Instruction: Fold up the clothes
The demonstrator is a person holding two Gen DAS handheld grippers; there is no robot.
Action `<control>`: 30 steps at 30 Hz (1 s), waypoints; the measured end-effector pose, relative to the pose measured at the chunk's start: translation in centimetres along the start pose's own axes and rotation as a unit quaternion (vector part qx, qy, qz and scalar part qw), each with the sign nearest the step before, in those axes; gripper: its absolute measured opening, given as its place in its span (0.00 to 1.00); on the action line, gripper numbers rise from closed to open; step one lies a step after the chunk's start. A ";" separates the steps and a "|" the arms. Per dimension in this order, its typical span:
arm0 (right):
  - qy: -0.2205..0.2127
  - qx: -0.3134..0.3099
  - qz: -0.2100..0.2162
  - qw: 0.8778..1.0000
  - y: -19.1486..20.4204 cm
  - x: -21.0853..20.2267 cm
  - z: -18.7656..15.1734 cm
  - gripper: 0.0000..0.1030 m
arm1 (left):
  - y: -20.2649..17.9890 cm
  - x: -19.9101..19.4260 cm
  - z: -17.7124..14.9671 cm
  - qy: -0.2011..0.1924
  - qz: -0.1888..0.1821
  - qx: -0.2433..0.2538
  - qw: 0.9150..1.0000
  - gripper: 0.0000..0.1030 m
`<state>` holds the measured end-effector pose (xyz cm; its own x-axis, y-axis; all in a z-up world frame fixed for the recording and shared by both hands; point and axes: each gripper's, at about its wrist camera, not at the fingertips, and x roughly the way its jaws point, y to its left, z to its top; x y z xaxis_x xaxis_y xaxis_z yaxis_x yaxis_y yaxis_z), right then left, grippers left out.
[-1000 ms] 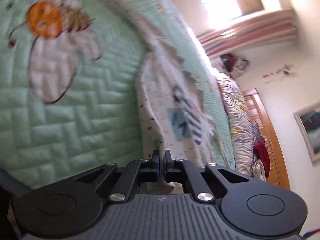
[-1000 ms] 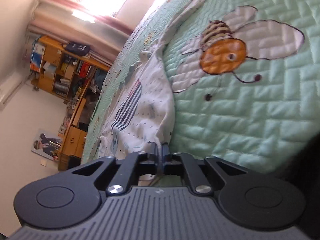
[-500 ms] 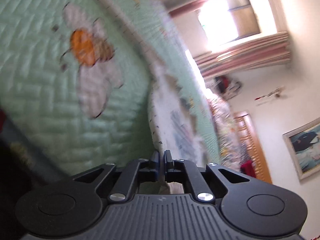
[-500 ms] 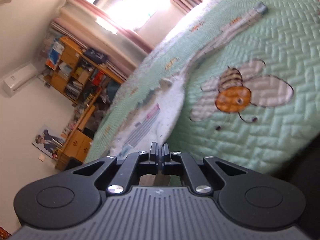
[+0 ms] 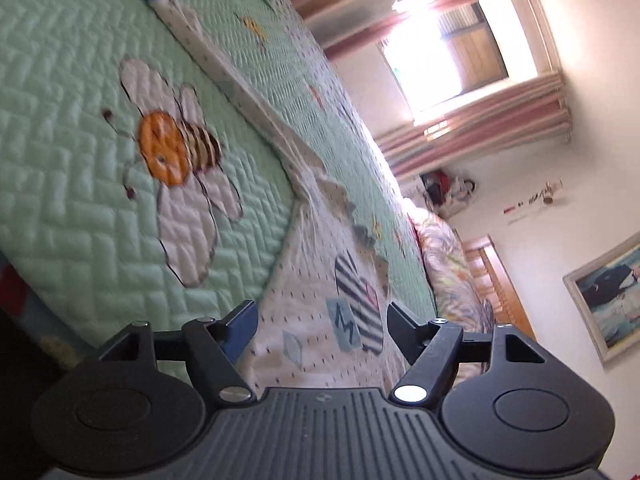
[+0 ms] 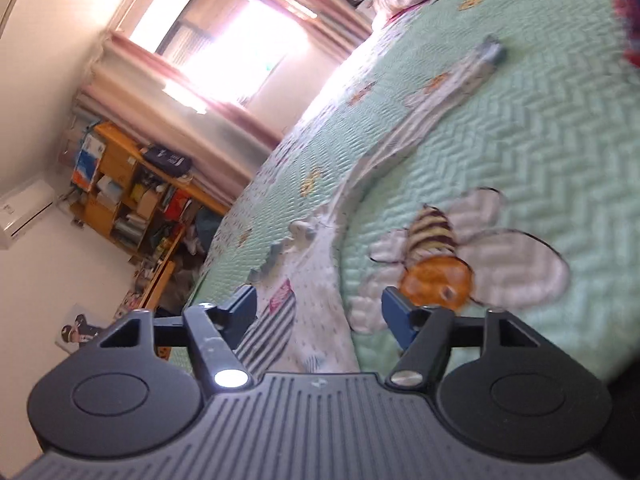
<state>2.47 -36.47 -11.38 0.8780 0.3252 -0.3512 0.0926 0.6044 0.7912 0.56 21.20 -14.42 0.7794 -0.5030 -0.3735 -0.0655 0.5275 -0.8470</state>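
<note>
A white dotted child's garment [image 5: 316,292] with striped and letter patches lies on the green quilted bedspread [image 5: 64,200]. One long sleeve [image 5: 224,76] stretches away across the quilt. My left gripper [image 5: 320,322] hovers over the garment's near edge, its jaws opening, and the pads do not press the cloth. In the right wrist view the same garment [image 6: 316,300] runs up the quilt, its sleeve [image 6: 432,108] ending in a blue cuff. My right gripper [image 6: 318,308] is over its near end, jaws opening, with nothing gripped.
A bee [image 5: 176,148] is stitched on the quilt beside the garment, also the bee [image 6: 440,268] in the right wrist view. Pillows [image 5: 448,256] and a wooden headboard [image 5: 500,284] lie beyond. A cluttered wooden shelf [image 6: 128,188] stands by the window [image 6: 236,44].
Both grippers were shut on the garment's edge and have let go; their jaws now stand wide apart. Both views have pulled back and up, showing more of the bed and sleeve.
</note>
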 end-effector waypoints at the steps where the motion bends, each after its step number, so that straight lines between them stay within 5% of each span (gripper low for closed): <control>1: 0.011 0.008 -0.005 1.000 -0.2 2.0 0.6 0.69 | -0.2 0.5 -0.5 0.010 0.003 0.005 1.000 0.71; 8: 0.048 0.027 -0.031 0.998 -1.8 15.7 3.5 0.69 | -0.8 2.1 -1.5 0.043 0.032 0.026 0.998 0.75; 15: 0.076 -0.008 0.004 0.997 1.0 23.4 4.1 0.69 | 0.1 3.3 -0.6 0.051 0.046 0.021 0.997 0.75; 16: 0.080 -0.014 0.005 0.997 1.4 23.9 4.1 0.55 | 0.0 3.6 -0.5 0.053 0.048 0.022 0.997 0.75; 18: 0.088 -0.027 0.006 0.996 2.2 23.8 4.3 0.09 | -0.3 4.1 -0.3 0.055 0.050 0.028 0.997 0.75; 25: 0.004 -0.095 0.119 0.988 3.7 12.5 5.2 0.09 | -0.3 4.7 -0.2 0.051 0.013 0.024 0.998 0.75; 30: 0.039 -0.061 0.056 0.996 -0.3 10.6 3.1 0.09 | -1.2 6.0 -0.5 0.064 0.012 0.036 0.997 0.75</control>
<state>13.24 -35.44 -13.81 0.8404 0.4479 -0.3052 -0.0659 0.6434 0.7627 4.98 17.22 -15.78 0.6914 -0.5712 -0.4423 -0.0349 0.5851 -0.8102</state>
